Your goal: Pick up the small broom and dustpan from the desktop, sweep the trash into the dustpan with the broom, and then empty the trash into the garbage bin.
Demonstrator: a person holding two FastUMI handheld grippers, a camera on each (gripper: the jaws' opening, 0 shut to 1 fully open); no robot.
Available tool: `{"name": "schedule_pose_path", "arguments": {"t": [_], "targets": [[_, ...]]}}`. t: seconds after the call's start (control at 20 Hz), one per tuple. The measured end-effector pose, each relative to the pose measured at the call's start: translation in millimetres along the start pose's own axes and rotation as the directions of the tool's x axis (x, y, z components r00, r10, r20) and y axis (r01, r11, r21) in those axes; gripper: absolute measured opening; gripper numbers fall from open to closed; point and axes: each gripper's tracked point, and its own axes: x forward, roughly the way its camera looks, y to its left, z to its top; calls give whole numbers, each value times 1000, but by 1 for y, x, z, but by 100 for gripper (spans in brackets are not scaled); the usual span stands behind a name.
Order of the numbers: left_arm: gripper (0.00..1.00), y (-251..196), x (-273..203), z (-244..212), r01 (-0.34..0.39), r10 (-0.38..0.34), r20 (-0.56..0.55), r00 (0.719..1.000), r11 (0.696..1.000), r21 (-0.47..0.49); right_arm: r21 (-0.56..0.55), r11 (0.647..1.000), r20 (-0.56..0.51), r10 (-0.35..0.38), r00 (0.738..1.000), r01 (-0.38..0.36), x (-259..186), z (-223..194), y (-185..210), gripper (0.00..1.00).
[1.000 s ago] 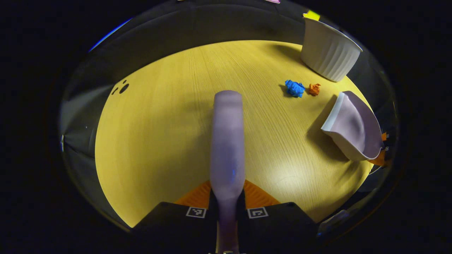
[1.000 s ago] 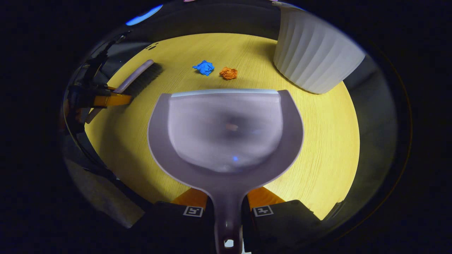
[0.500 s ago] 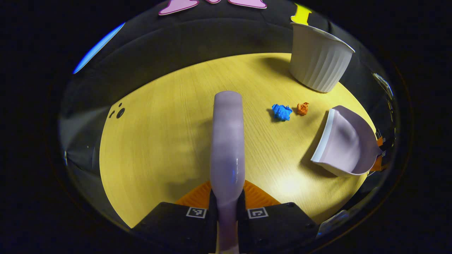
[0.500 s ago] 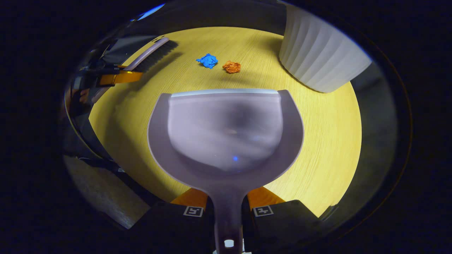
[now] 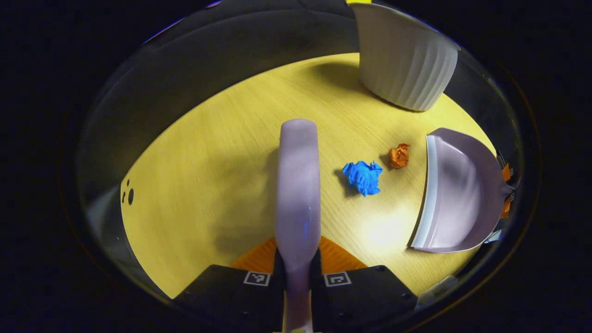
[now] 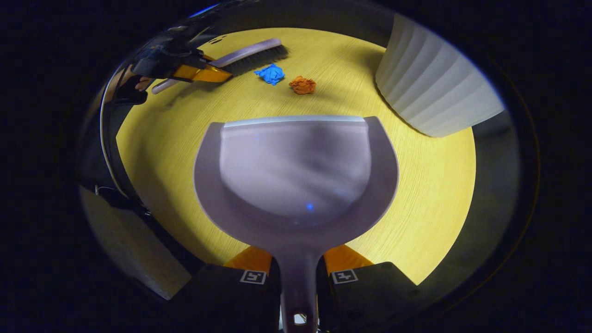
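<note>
My left gripper (image 5: 298, 259) is shut on the handle of the small lilac broom (image 5: 298, 185), which points ahead over the yellow table. A blue paper wad (image 5: 363, 176) and an orange wad (image 5: 398, 155) lie just right of the broom head. My right gripper (image 6: 298, 268) is shut on the handle of the lilac dustpan (image 6: 296, 171), whose open lip faces both wads (image 6: 271, 74) (image 6: 302, 85). In the right gripper view the broom (image 6: 252, 51) and the left gripper (image 6: 203, 73) sit beyond the blue wad. The dustpan (image 5: 455, 194) lies at the right in the left gripper view.
A white ribbed garbage bin (image 5: 402, 64) stands at the table's far right corner, close to the dustpan (image 6: 434, 88). The round yellow table (image 5: 208, 175) has bare wood to the left of the broom. Dark cable holes (image 5: 127, 196) mark its left edge.
The broom has swung closer to the blue wad, now just behind it. The dustpan has turned its lip toward the wads and come nearer to them.
</note>
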Motion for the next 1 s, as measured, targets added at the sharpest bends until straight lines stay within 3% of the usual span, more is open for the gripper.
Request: {"name": "schedule_pose_path", "arguments": {"t": [0.25,0.3,0.5,0.6,0.75,0.85,1.0], "targets": [[28,-37,3,19,76,-76,-6,997,991,112,-20,1000,6,-12,1000,12,3,1,-4,31],[29,-46,2,21,108,-108,-10,994,987,121,-20,1000,11,-12,1000,12,3,2,-5,36],[28,-88,-8,24,263,-257,-54,965,954,145,-24,1000,22,-10,1000,10,8,2,-8,36],[28,-109,-20,21,348,-340,-78,937,926,149,-30,999,25,-11,1000,12,7,1,-7,36],[28,-148,-41,19,507,-497,-113,860,859,76,-28,1000,44,-11,999,13,9,1,-6,41],[28,-161,-55,17,554,-547,-113,829,831,42,-16,1000,64,-9,998,10,9,0,-5,41],[28,-154,-63,21,515,-512,-61,857,856,42,23,1000,84,-22,996,20,10,-5,-6,32]]}}
